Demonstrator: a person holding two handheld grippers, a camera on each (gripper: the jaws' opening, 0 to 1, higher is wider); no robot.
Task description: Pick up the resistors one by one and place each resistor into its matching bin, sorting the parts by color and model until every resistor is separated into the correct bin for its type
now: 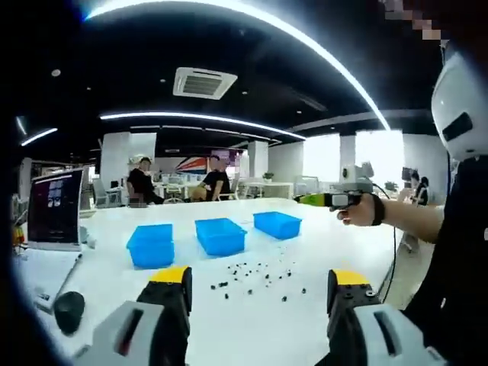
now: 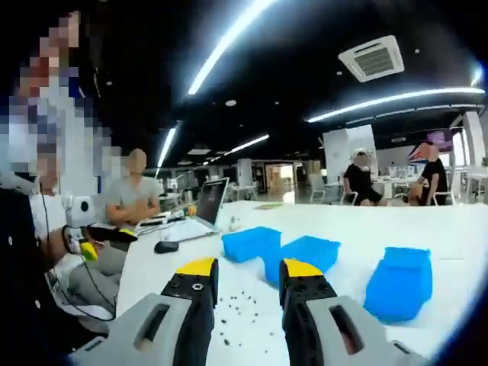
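Observation:
Several small dark resistors (image 1: pixel 255 278) lie scattered on the white table (image 1: pixel 320 252), in front of three blue bins: left (image 1: pixel 151 244), middle (image 1: pixel 220 235), right (image 1: pixel 277 224). My left gripper (image 1: pixel 261 279) hovers above the table's near edge, its jaws wide apart and empty. A hand holds my right gripper (image 1: pixel 306 200) up at the right, above the table. In the right gripper view, my right gripper (image 2: pixel 248 268) is open and empty over the resistors (image 2: pixel 240 305), with the bins (image 2: pixel 309 253) beyond. My left gripper (image 2: pixel 114 234) shows at the left, in a hand.
A laptop (image 1: pixel 55 210) and a dark mouse (image 1: pixel 69 311) sit at the table's left end. A person (image 2: pixel 133 198) sits behind the laptop (image 2: pixel 207 202). Two more people (image 1: pixel 175 183) sit at a far table.

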